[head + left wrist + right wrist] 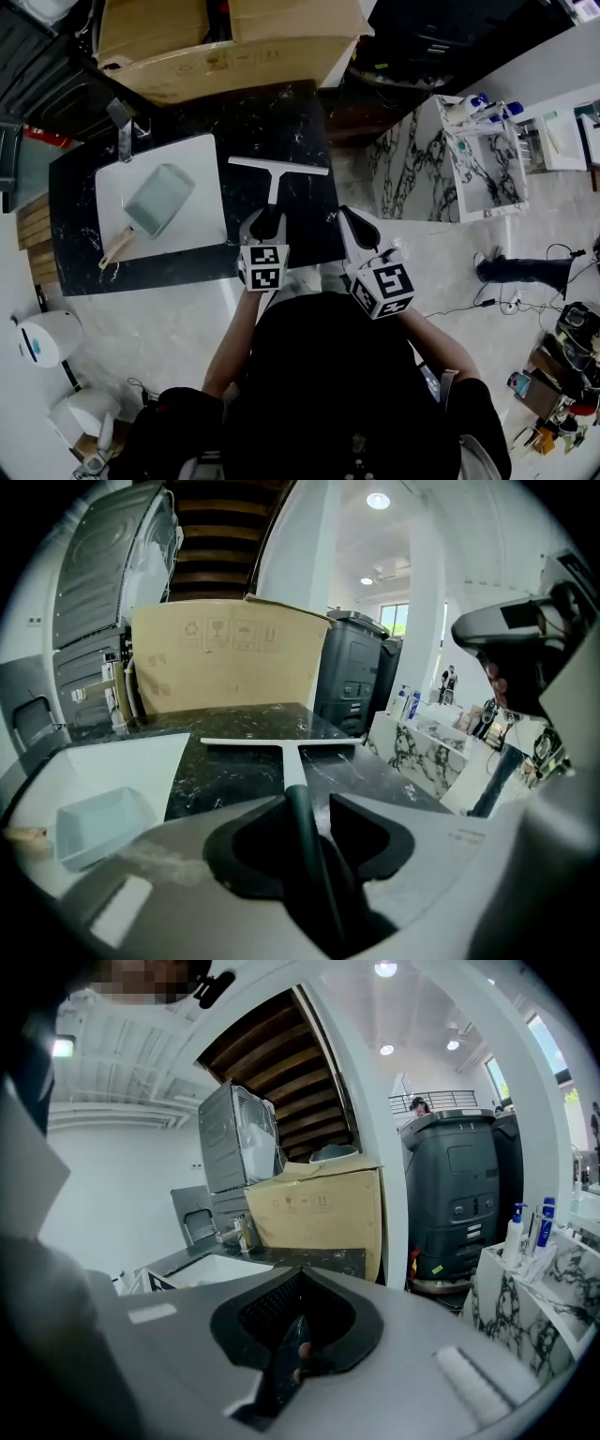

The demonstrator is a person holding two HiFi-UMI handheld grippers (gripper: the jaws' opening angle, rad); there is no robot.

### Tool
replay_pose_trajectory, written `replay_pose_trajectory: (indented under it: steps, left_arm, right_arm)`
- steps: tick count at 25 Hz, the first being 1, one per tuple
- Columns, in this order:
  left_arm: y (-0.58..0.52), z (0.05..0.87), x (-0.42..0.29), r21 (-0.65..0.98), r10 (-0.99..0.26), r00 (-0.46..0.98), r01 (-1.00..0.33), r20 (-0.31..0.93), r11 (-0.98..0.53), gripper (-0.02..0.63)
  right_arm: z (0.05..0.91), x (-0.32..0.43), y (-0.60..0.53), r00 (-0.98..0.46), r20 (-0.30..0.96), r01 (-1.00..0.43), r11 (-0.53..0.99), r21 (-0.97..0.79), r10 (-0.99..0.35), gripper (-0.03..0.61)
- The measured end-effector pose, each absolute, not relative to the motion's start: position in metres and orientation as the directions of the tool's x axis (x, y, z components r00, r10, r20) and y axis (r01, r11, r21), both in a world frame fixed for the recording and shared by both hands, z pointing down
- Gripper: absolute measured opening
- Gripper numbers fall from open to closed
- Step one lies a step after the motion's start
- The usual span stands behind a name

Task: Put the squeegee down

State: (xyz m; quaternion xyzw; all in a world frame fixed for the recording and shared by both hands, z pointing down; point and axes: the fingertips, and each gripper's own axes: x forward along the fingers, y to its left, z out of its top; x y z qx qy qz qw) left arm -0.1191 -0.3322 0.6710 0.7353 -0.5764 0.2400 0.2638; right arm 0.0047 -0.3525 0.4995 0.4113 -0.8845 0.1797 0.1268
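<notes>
The squeegee (277,169), a white blade on a white neck with a dark handle, lies flat on the black marble counter (291,112); its blade points away from me. In the left gripper view the squeegee (281,745) lies straight ahead, and its dark handle runs back between the jaws. My left gripper (266,223) (307,819) is open around that handle, with a gap showing beside its right pad. My right gripper (359,231) (294,1337) hovers off the counter's right edge, pads together with nothing in them.
A white sink (202,155) is set into the counter's left part and holds a pale blue-grey tub (159,199) and a wooden-handled brush (117,247). A large cardboard box (225,42) stands behind the counter. To the right is a marble-patterned shelf with bottles (483,155).
</notes>
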Motion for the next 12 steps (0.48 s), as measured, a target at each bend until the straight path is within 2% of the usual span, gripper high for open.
replay_pose_trajectory:
  steps: [7, 12]
  left_arm:
    - [-0.319, 0.648, -0.141, 0.085, -0.769, 0.189, -0.981, 0.611, -0.174, 0.153]
    - [-0.301, 0.621, -0.155, 0.066, -0.807, 0.186, -0.981, 0.561, -0.180, 0.068]
  right_arm:
    - [0.491, 0.001, -0.327, -0.610, 0.347, -0.791, 0.573, -0.213, -0.712, 0.003]
    - [0.486, -0.005, -0.304, -0.599, 0.324, -0.801, 0.556, -0.223, -0.732, 0.003]
